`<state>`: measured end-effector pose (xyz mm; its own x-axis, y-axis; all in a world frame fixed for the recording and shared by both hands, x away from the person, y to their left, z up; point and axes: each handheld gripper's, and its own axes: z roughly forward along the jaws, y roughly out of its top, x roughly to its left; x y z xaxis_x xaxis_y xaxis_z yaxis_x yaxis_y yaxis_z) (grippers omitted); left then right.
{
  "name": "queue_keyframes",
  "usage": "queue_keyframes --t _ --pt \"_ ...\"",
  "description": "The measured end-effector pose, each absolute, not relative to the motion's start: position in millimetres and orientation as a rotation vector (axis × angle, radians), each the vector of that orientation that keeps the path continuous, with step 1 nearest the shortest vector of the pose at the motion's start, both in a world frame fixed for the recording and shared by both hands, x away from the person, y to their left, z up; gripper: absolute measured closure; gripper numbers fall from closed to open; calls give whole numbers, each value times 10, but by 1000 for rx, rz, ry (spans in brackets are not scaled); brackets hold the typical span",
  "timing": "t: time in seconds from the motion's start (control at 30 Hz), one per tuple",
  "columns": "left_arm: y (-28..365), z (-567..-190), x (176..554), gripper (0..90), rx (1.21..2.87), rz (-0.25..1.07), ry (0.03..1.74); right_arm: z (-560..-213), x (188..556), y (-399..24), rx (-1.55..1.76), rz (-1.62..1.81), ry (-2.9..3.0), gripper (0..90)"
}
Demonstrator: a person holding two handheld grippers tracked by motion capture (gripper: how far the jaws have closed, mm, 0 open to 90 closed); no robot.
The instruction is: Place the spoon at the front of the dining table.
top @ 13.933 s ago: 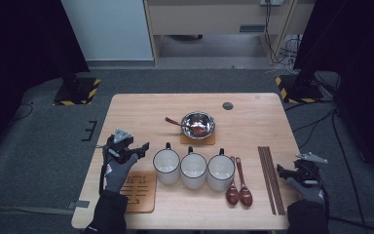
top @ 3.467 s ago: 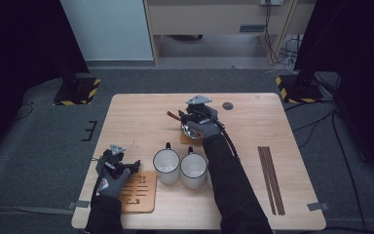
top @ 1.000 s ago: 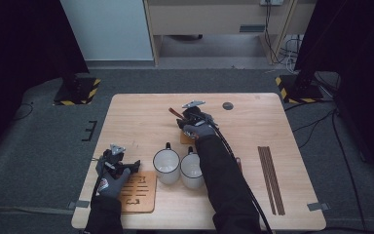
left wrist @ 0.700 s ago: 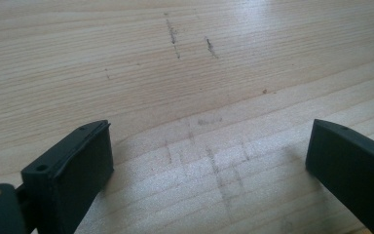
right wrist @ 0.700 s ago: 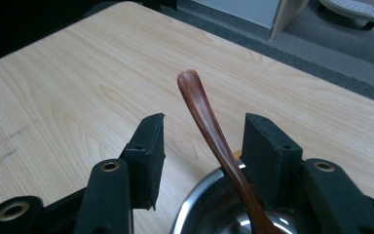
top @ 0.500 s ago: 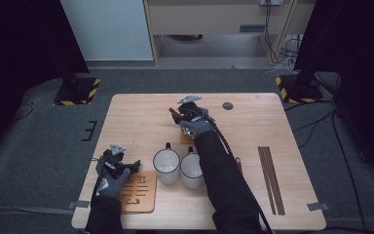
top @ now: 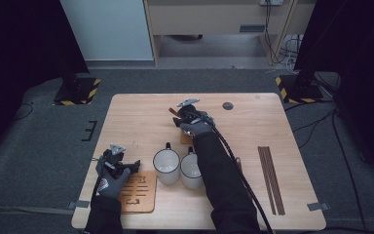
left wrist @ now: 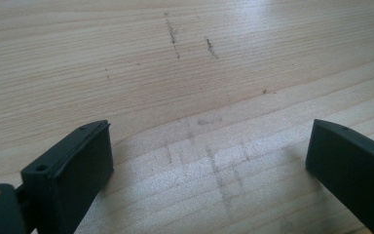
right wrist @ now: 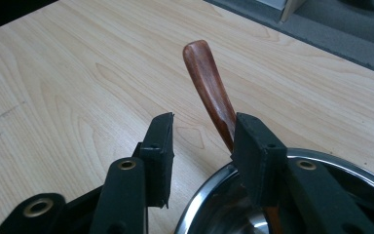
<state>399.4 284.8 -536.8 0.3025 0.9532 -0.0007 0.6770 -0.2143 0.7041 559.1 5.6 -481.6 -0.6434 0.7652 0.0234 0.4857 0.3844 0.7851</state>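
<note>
Brown spoon point(right wrist: 209, 92) leaning in steel bowl point(right wrist: 214, 195), handle sticking out over the rim toward 12 o'clock in the right gripper view. Right tool point(right wrist: 202, 139) around the handle, jaws just closing, right jaw touching the wood, left jaw apart from it with a gap; not gripping yet. Seen from high view at desk point(top: 136, 117) centre, right tool point(top: 181, 115) above the bowl. Two mugs point(top: 167, 166) at 6 o'clock from bowl. Chopsticks point(top: 271, 179) at 4 o'clock, well apart. Left tool point(top: 119, 163) at 8 o'clock, open and empty, over bare desk beside wooden board point(top: 139, 191).
</note>
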Motion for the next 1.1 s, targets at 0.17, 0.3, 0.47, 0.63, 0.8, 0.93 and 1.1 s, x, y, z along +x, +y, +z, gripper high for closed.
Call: queue_keyframes --t 0.17,0.3,0.47,0.63,0.8,0.93,1.1 --pt "2848 -5368 3994 19 1974 594 1444 -4845 5628 25 1109 1118 2301 556" --pt "2849 -5368 3994 20 1974 594 1444 -4863 5653 6 1122 1108 2289 523" --pt "2849 -5368 3994 19 1974 594 1444 -4876 5681 -9 1138 1105 2275 498" --pt "2849 -5368 3994 20 1975 594 1444 -4881 5706 -34 1152 1097 2260 463" --pt "2849 -5368 3994 19 1975 594 1444 -4881 5724 -61 1167 1098 2249 448" --pt "2849 -5368 3993 19 1975 594 1444 -4886 5736 -81 1168 1080 2250 435" --pt "2849 -5368 3994 19 1975 594 1444 -4892 5731 -69 1167 1091 2257 443"
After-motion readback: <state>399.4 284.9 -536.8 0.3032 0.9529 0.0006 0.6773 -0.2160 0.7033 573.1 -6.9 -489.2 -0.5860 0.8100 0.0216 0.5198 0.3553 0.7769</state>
